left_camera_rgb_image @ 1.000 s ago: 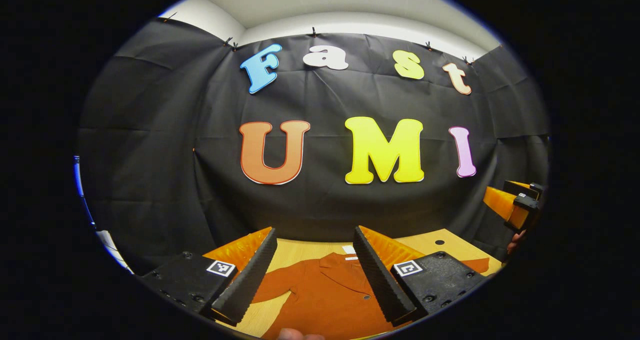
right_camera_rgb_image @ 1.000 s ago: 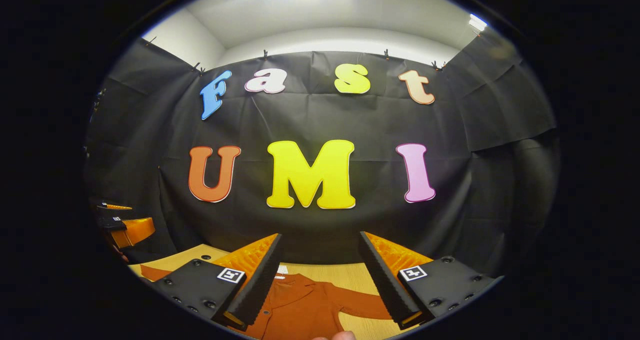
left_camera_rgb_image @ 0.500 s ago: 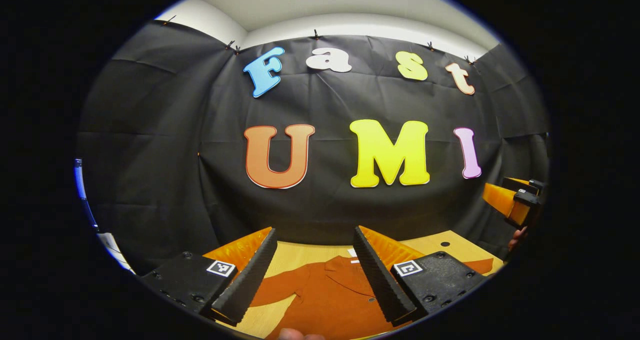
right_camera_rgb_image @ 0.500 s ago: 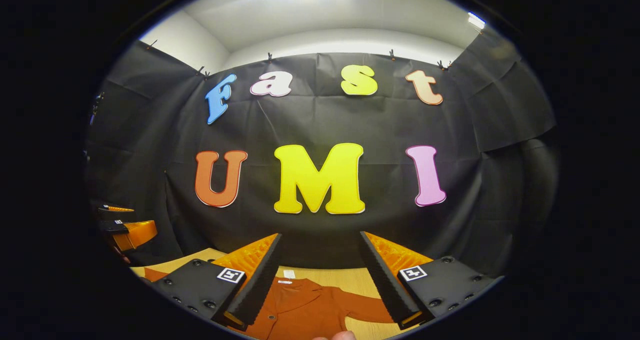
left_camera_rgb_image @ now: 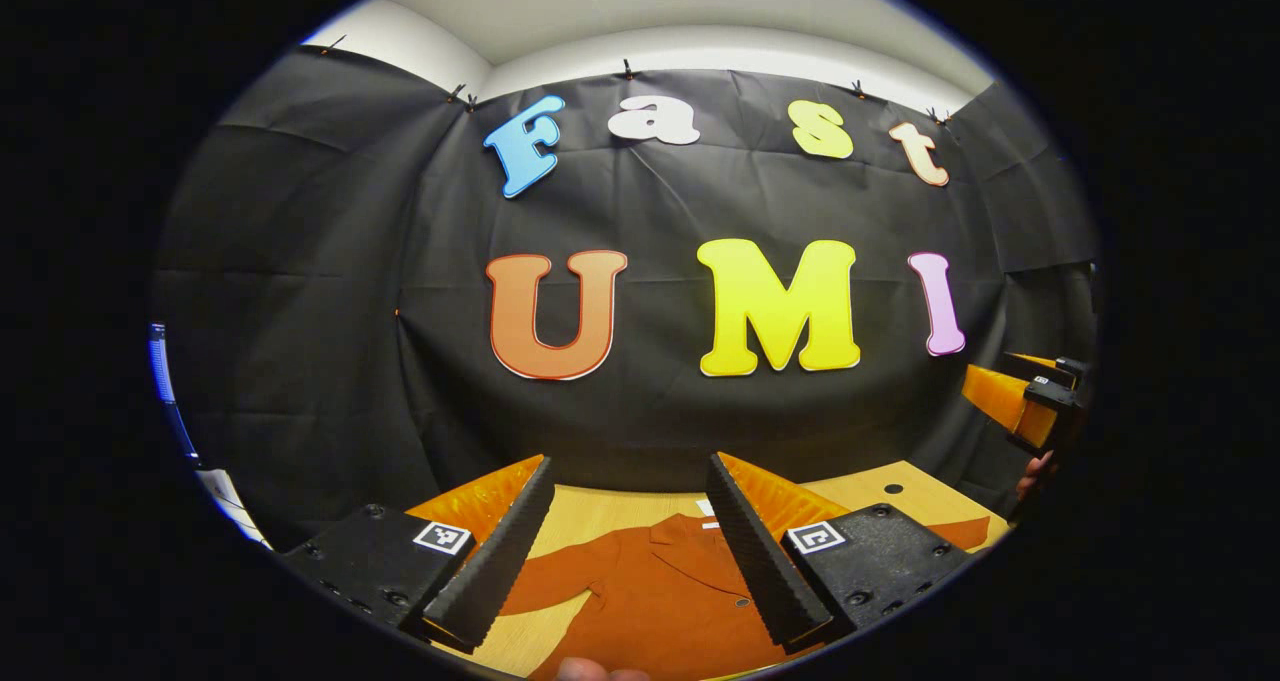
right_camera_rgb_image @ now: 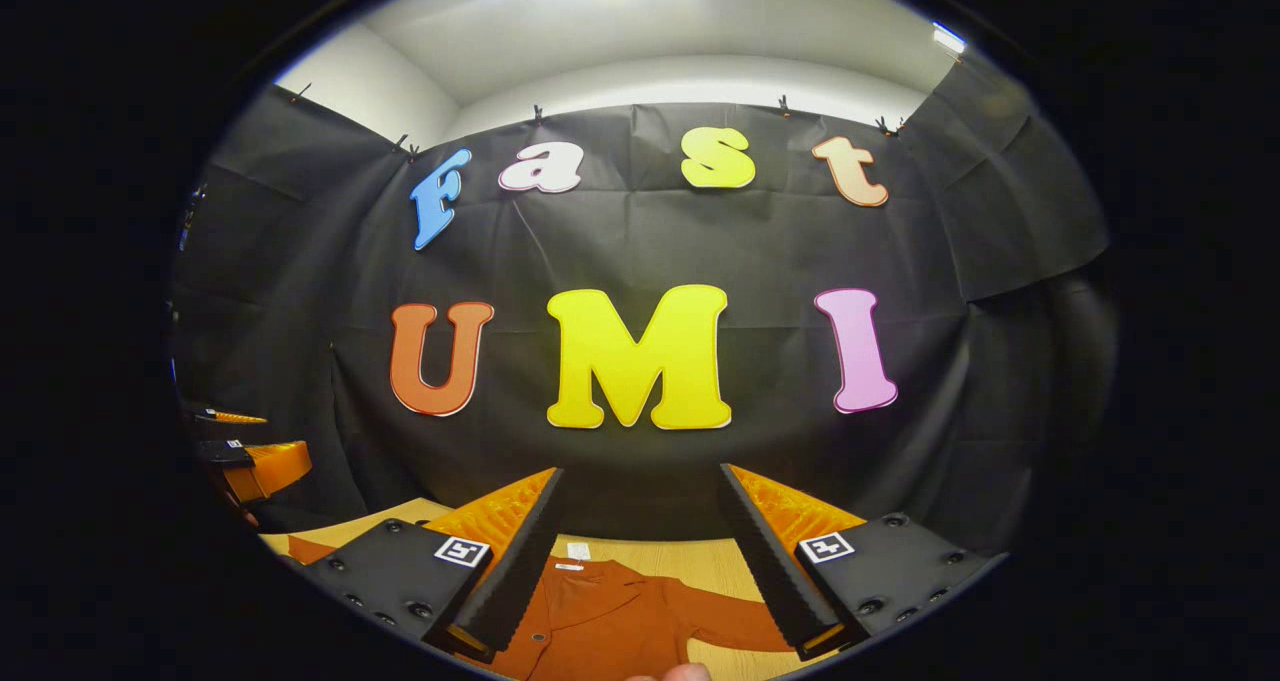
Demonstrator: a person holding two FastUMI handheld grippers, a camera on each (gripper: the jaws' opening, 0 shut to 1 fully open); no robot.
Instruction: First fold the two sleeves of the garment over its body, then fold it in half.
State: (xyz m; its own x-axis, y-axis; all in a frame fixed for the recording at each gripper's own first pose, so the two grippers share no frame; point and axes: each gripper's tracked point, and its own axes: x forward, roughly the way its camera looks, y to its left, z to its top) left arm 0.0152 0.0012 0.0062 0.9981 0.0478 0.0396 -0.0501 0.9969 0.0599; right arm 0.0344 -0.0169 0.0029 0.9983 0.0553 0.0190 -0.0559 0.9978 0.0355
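A rust-orange buttoned garment [left_camera_rgb_image: 660, 601] lies flat on the wooden table [left_camera_rgb_image: 600, 511], collar toward the far wall, both sleeves spread outward. My left gripper [left_camera_rgb_image: 630, 481] is held above its near part, open, with nothing between its fingers. In the right gripper view the same garment [right_camera_rgb_image: 610, 616] lies below my right gripper [right_camera_rgb_image: 640, 486], also open and holding nothing; one sleeve [right_camera_rgb_image: 730, 616] stretches to the right there. The right gripper [left_camera_rgb_image: 1025, 406] shows at the right edge of the left gripper view, and the left gripper [right_camera_rgb_image: 250, 461] at the left edge of the right gripper view.
The black cloth wall [left_camera_rgb_image: 640, 411] stands right behind the table's far edge. A small dark hole [left_camera_rgb_image: 893, 488] marks the tabletop at the far right. A fingertip [right_camera_rgb_image: 680, 673] shows at the bottom edge of the right gripper view.
Both views have tipped slightly, so a little more of the garment shows below each gripper. Both grippers stay open and the garment has not moved.
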